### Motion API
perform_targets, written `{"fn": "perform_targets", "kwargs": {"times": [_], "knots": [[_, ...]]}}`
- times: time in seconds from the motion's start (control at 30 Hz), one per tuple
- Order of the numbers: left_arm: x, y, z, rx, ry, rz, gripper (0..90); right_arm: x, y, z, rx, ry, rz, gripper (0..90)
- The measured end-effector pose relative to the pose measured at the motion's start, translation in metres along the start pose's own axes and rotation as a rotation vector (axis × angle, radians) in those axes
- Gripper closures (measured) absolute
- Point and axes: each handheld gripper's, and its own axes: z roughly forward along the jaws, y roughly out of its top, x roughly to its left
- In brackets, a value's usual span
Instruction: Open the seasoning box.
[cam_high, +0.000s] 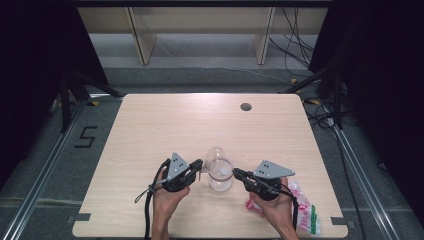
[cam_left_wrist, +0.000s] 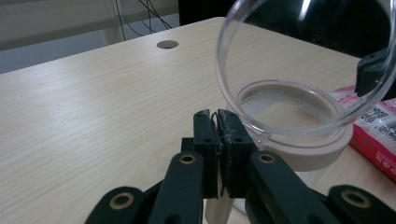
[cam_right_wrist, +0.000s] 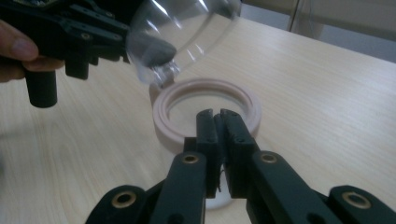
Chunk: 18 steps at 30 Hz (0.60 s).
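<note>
two grippers are meeting over a clear jar near the table's front edge. left gripper is pinching the hinge tab of the raised clear lid, jaws closed. right gripper is sitting closed at the jar's pale rim. a pink packet is lying just right.

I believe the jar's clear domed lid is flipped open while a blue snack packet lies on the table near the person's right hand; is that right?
Not quite: the packet is red and pink with some green, not blue, as the high view shows. The rest holds: the jar's clear domed lid is flipped open, and the packet lies on the table near the right hand.
</note>
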Motion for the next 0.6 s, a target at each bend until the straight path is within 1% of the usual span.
{"fn": "perform_targets", "kwargs": {"times": [0.03, 0.07, 0.1, 0.13, 0.17, 0.2, 0.23, 0.3, 0.33, 0.37, 0.4, 0.43, 0.47, 0.53, 0.57, 0.6], "knots": [[0.0, 0.0, 0.0, -0.004, -0.006, -0.013, 86.6, 0.001, 0.004, 0.006, 0.002, -0.015, -0.022, 89.7], [0.0, 0.0, 0.0, 0.003, 0.002, -0.007, 86.9, 0.0, 0.006, 0.009, 0.009, 0.002, -0.04, 90.0], [0.0, 0.0, 0.0, 0.003, 0.002, -0.007, 86.7, 0.0, 0.006, 0.009, 0.009, 0.002, -0.04, 90.0], [0.0, 0.0, 0.001, -0.002, 0.002, -0.002, 86.5, 0.002, 0.008, 0.015, -0.009, 0.009, -0.015, 90.0], [0.0, 0.0, 0.001, -0.002, 0.002, -0.002, 86.4, 0.002, 0.008, 0.015, -0.009, 0.009, -0.015, 90.0], [0.001, 0.0, 0.0, -0.004, -0.008, -0.003, 85.8, 0.003, 0.011, 0.016, 0.009, 0.008, -0.052, 90.0], [0.001, 0.0, 0.0, -0.004, -0.008, -0.003, 85.3, 0.003, 0.012, 0.016, 0.017, 0.0, -0.051, 90.0], [0.001, 0.001, -0.002, -0.008, -0.001, -0.004, 84.3, 0.001, 0.013, 0.016, 0.009, -0.007, -0.05, 90.0], [0.001, 0.002, -0.004, -0.001, 0.016, 0.0, 83.9, 0.002, 0.013, 0.016, 0.02, -0.008, -0.024, 90.0], [0.002, 0.002, -0.006, -0.007, 0.016, -0.004, 83.4, 0.002, 0.013, 0.017, 0.02, 0.002, -0.026, 90.0], [0.002, 0.002, -0.006, -0.007, 0.016, -0.004, 82.7, 0.002, 0.013, 0.017, 0.02, 0.002, -0.026, 90.0], [0.003, 0.002, -0.008, -0.009, 0.016, -0.007, 81.8, 0.003, 0.014, 0.016, 0.011, 0.005, -0.024, 90.0], [0.005, 0.002, -0.01, -0.007, 0.013, 0.01, 80.6, 0.002, 0.015, 0.016, -0.004, -0.005, -0.038, 90.0], [0.005, 0.002, -0.014, -0.007, 0.023, -0.009, 77.4, 0.003, 0.014, 0.017, -0.02, -0.018, -0.029, 90.0], [0.005, 0.002, -0.014, -0.007, 0.023, -0.009, 75.9, 0.003, 0.015, 0.016, -0.002, -0.002, -0.025, 90.0], [0.006, 0.001, -0.014, -0.007, 0.019, -0.014, 73.4, 0.002, 0.015, 0.017, -0.009, 0.002, -0.034, 90.0]]}}
